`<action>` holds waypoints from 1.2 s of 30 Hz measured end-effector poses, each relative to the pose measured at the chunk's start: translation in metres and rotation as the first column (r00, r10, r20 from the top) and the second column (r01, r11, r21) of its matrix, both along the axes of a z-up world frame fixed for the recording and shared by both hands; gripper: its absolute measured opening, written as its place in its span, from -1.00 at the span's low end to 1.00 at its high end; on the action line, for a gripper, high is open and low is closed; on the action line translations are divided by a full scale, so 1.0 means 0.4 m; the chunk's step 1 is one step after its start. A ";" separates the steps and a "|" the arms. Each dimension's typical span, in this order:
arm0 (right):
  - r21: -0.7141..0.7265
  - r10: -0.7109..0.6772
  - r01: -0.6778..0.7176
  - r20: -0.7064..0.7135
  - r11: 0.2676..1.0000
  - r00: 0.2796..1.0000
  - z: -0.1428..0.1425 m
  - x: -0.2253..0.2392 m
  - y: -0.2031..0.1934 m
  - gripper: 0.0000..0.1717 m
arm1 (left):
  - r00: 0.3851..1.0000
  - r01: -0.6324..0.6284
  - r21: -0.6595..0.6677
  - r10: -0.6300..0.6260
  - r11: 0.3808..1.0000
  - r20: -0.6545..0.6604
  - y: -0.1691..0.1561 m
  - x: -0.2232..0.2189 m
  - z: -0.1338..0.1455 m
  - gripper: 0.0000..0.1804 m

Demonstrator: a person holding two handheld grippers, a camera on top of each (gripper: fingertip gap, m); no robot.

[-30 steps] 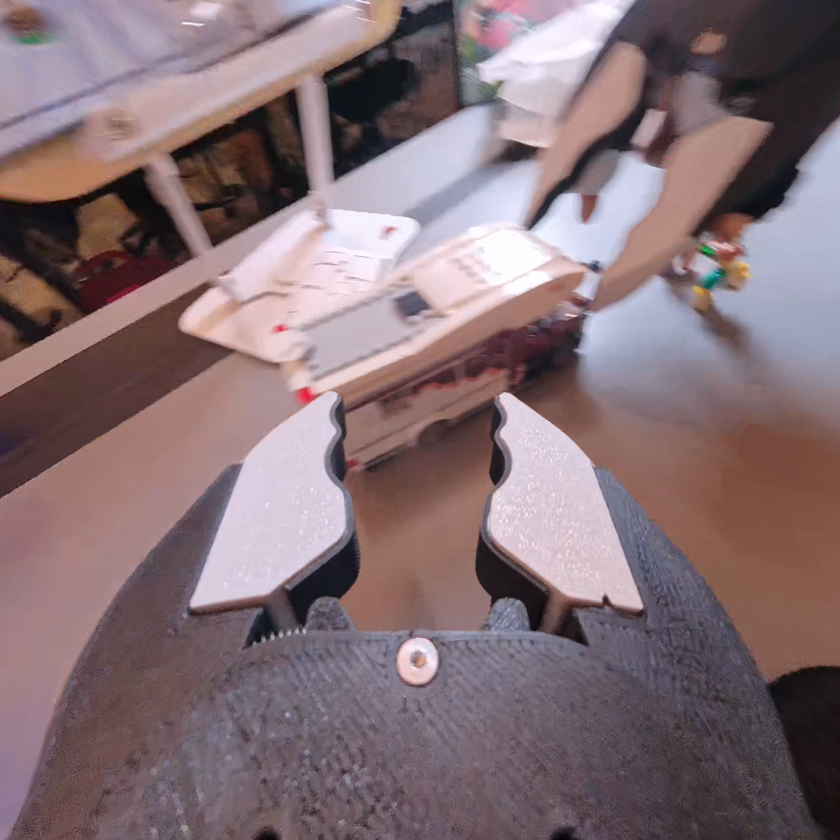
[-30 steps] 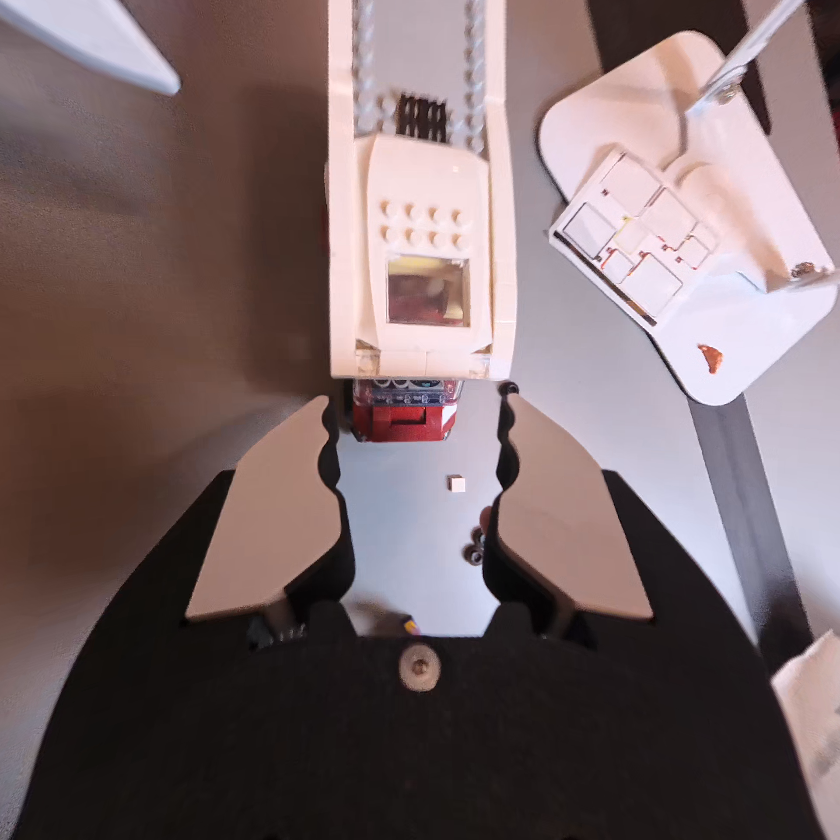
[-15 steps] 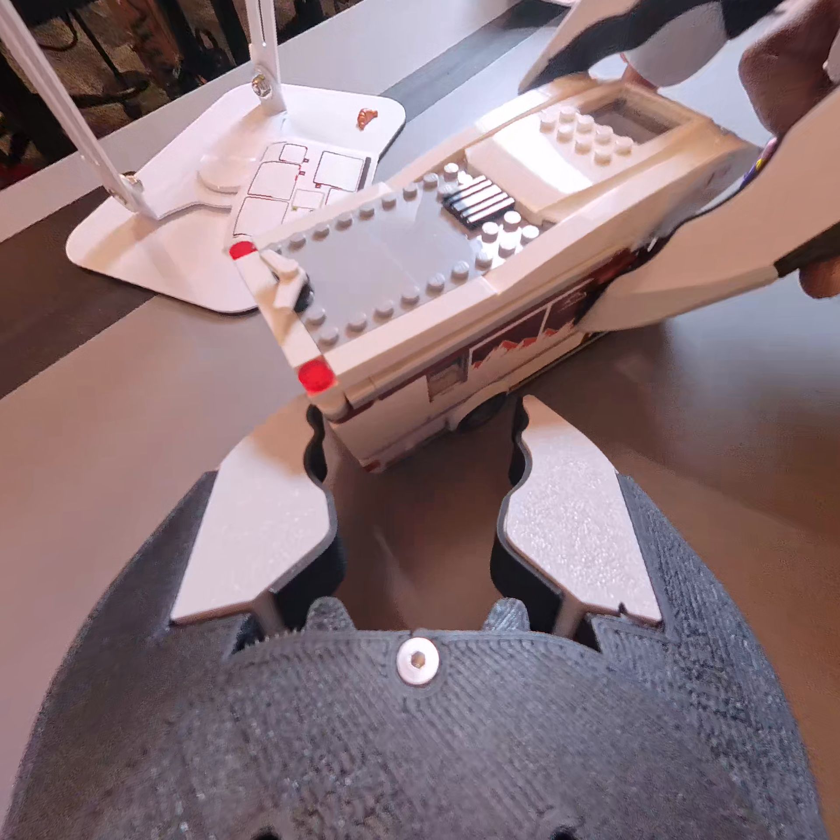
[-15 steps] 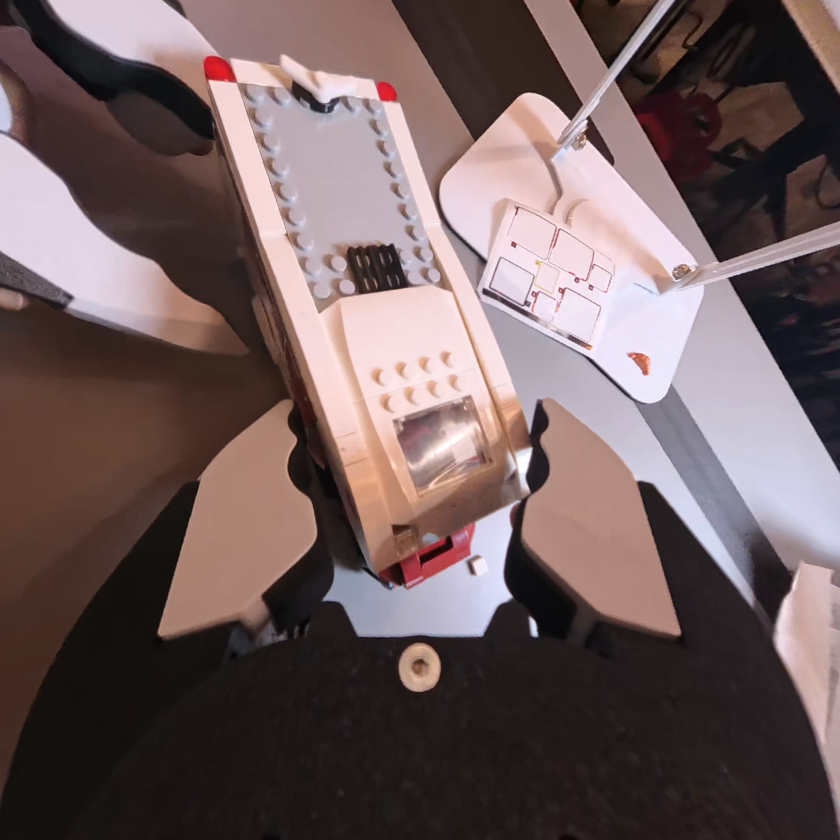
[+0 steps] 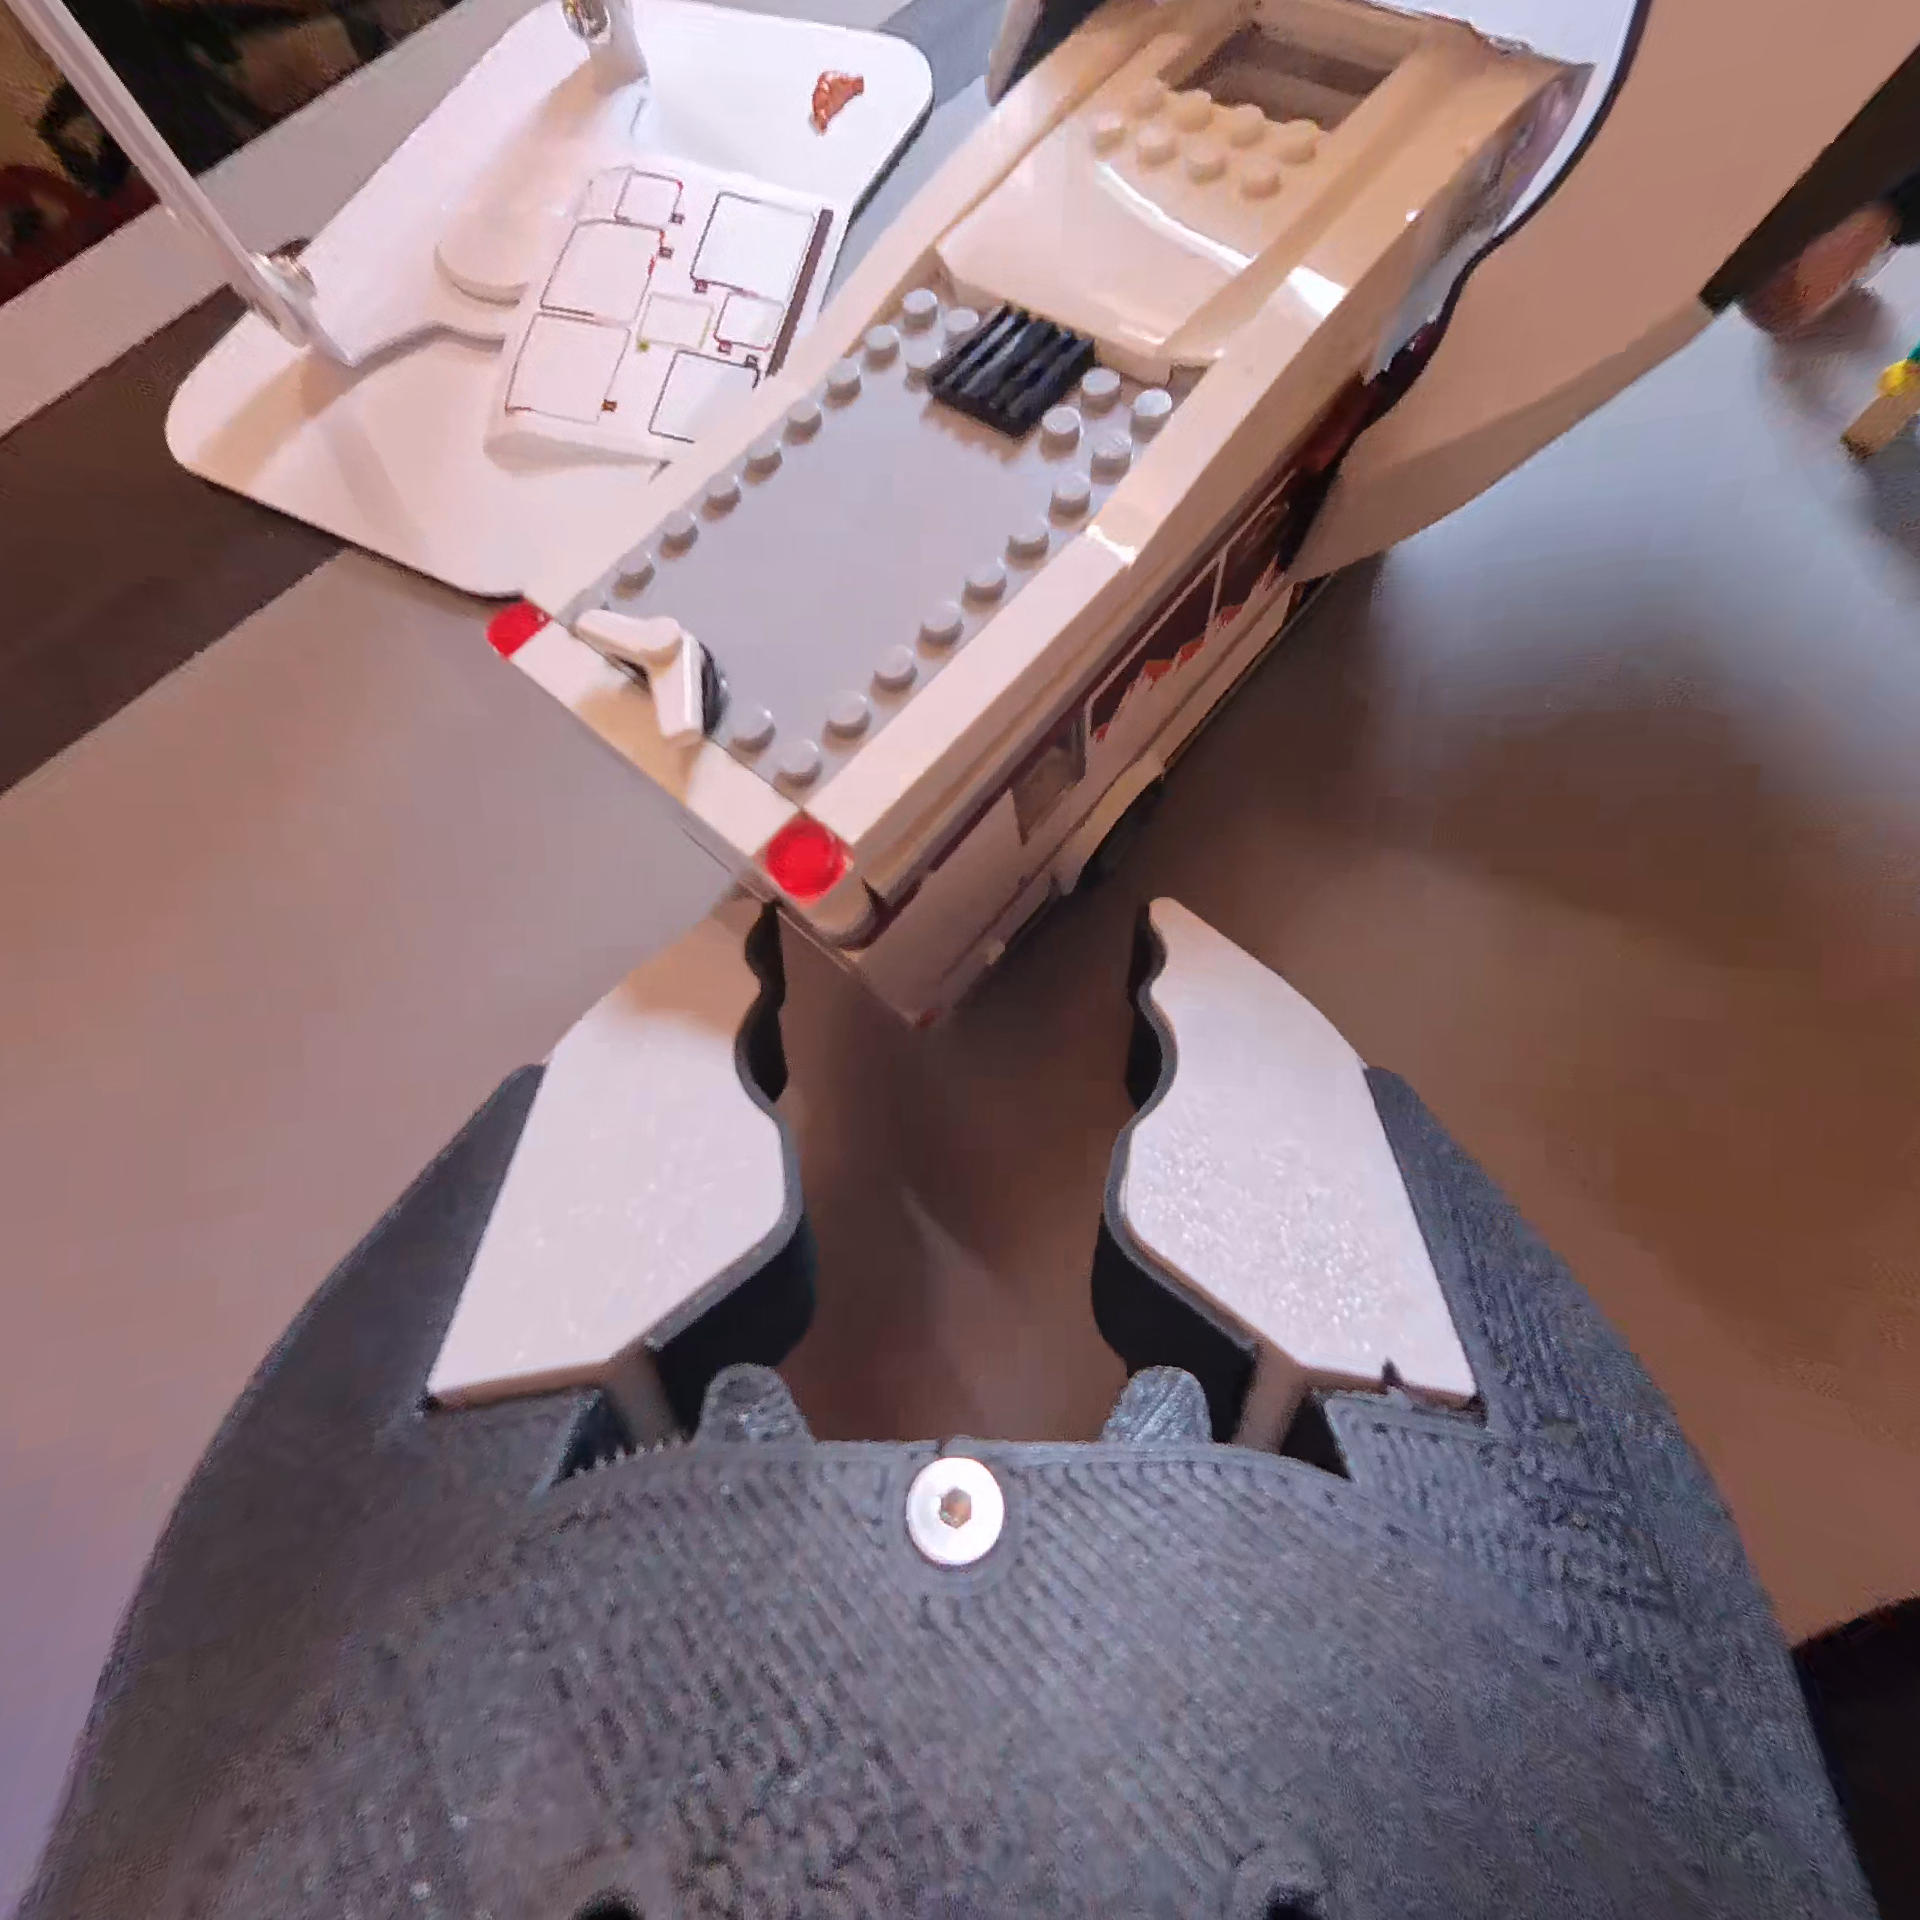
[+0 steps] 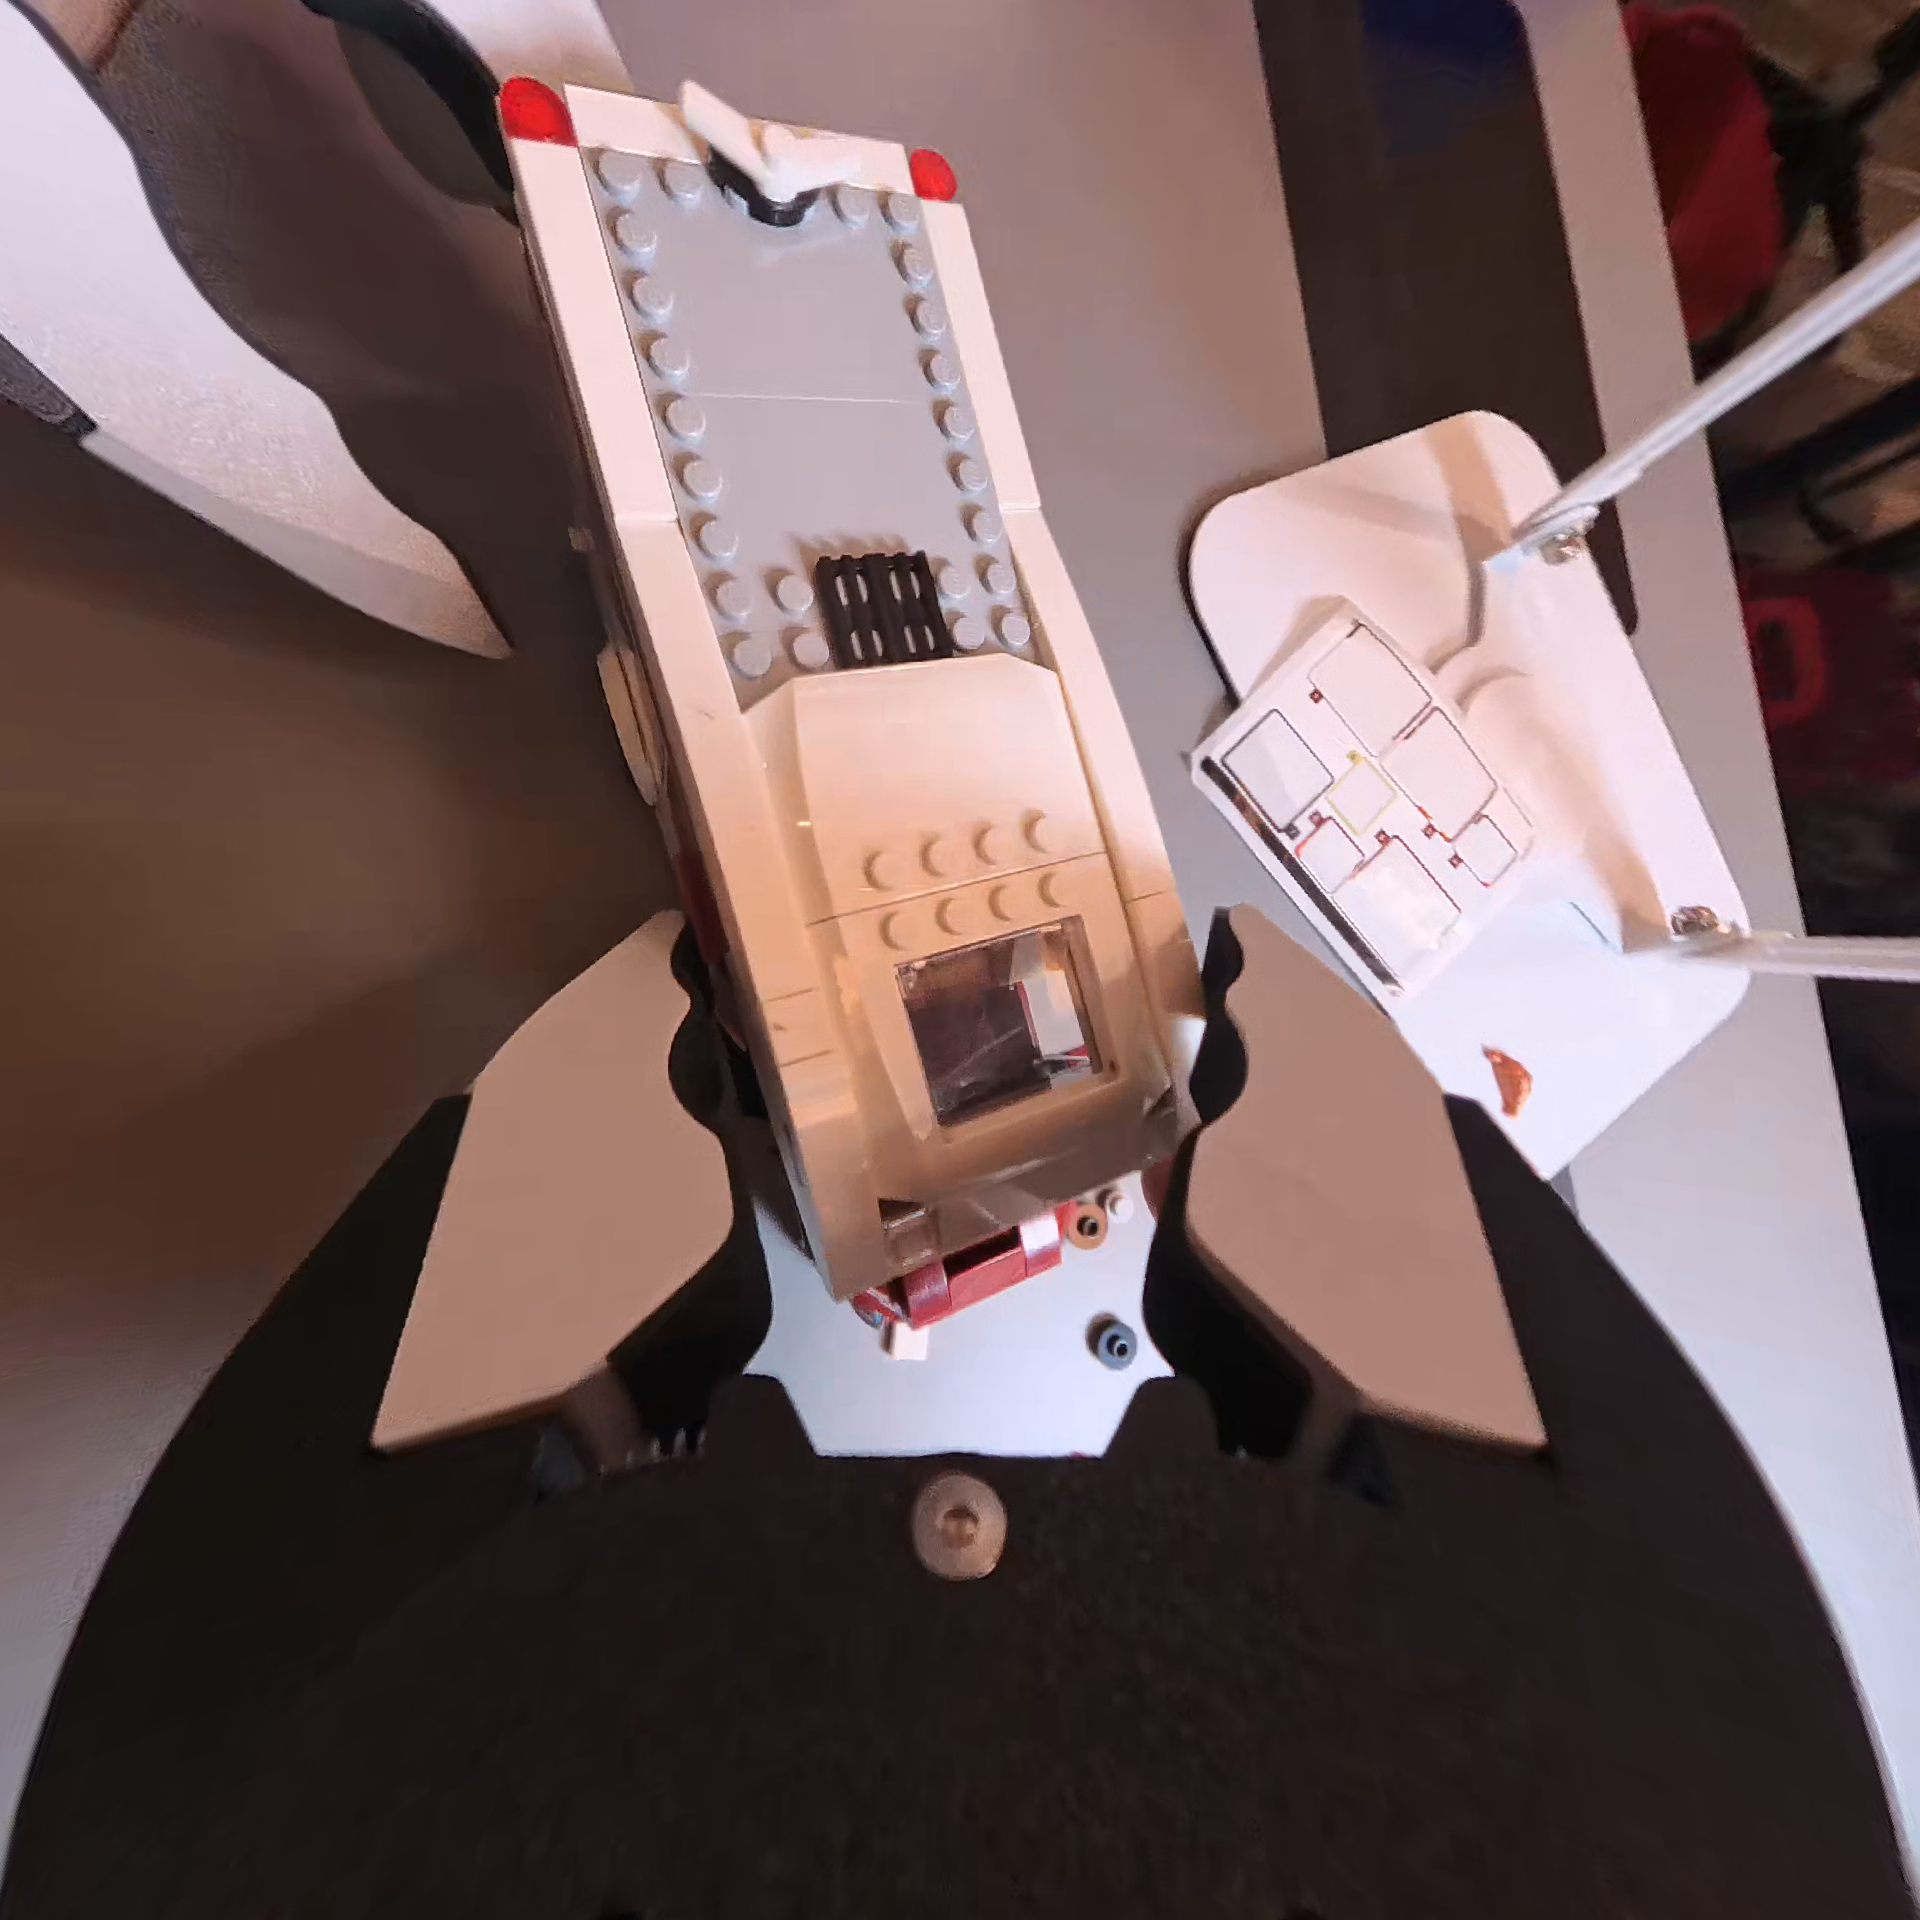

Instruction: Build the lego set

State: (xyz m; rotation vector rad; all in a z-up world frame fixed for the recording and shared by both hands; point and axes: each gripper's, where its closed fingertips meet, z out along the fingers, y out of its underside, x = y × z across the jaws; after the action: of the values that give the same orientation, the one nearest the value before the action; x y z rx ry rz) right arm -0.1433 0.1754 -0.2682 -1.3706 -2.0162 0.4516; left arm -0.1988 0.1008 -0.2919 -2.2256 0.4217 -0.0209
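Observation:
A white lego camper van with a grey studded roof, red rear lights and dark red sides stands on the brown table. It also shows in the right wrist view. My left gripper is open and empty. The van's rear corner reaches just between its fingertips, and the pads do not press on it. My right gripper is open and straddles the van's cab end, with a finger close to each side. Its fingers show at the van's far end in the left wrist view. A left finger shows beside the van's rear.
A white stand base with metal rods carries a sticker sheet beside the van; both show in the right wrist view. Small loose pieces lie by the van's nose. A small colourful figure stands far right.
Both grippers have come in on the van. The right opened wider and moved down around the cab end. The left opened, then narrowed a little, and came up to the rear corner.

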 end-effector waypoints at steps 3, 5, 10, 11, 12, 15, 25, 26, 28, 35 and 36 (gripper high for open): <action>-0.052 0.061 -0.058 0.045 0.997 0.997 0.000 0.009 0.001 0.04 | 0.999 -0.039 -0.025 0.039 0.999 -0.007 -0.014 0.022 0.006 -0.30; -0.064 0.092 -0.087 0.075 0.994 0.993 0.001 0.017 -0.001 0.04 | 0.999 -0.053 -0.035 0.053 0.998 0.004 -0.022 0.035 0.011 -0.32; -0.061 0.155 -0.148 0.140 0.987 0.978 0.001 0.047 -0.028 0.04 | 0.999 -0.038 -0.044 0.039 0.998 0.024 -0.062 0.072 0.017 -0.36; -0.065 0.163 -0.155 0.143 0.986 0.976 0.003 0.054 -0.034 0.04 | 0.999 -0.029 -0.039 0.030 0.999 0.019 -0.069 0.079 0.019 -0.36; -0.059 0.171 -0.164 0.147 0.985 0.974 0.004 0.061 -0.038 0.04 | 1.000 -0.019 -0.035 0.020 0.999 0.020 -0.077 0.088 0.019 -0.37; -0.026 0.175 -0.173 0.143 0.985 0.974 -0.004 0.075 -0.037 0.05 | 1.000 0.000 -0.016 0.000 1.000 -0.011 -0.081 0.101 0.008 -0.40; -0.031 -0.038 0.034 -0.138 0.999 0.990 0.133 0.128 -0.048 0.05 | 0.992 0.038 0.117 -0.052 0.992 0.117 -0.084 0.115 0.066 -0.31; -0.043 -0.088 0.081 -0.185 0.996 0.979 0.160 0.146 -0.055 0.03 | 0.990 0.027 0.144 -0.046 0.989 0.130 -0.086 0.109 0.077 -0.32; -0.062 -0.183 0.172 -0.263 0.983 0.947 0.198 0.192 -0.082 -0.07 | 0.991 0.000 0.190 -0.025 0.982 0.131 -0.093 0.099 0.093 -0.34; -0.266 -0.546 0.479 -0.327 0.837 0.771 0.114 0.362 -0.227 -0.45 | 0.980 -0.117 0.279 0.066 0.953 0.186 -0.176 0.139 0.140 -0.49; -0.268 -0.567 0.501 -0.325 0.823 0.757 0.095 0.376 -0.243 -0.47 | 0.978 -0.138 0.275 0.087 0.952 0.189 -0.190 0.146 0.137 -0.50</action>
State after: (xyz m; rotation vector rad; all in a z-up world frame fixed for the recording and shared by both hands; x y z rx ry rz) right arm 0.0069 0.0783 -0.2301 -1.7221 -1.2033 0.5786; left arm -0.1405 0.0248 -0.2372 -1.9385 0.1865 -0.0881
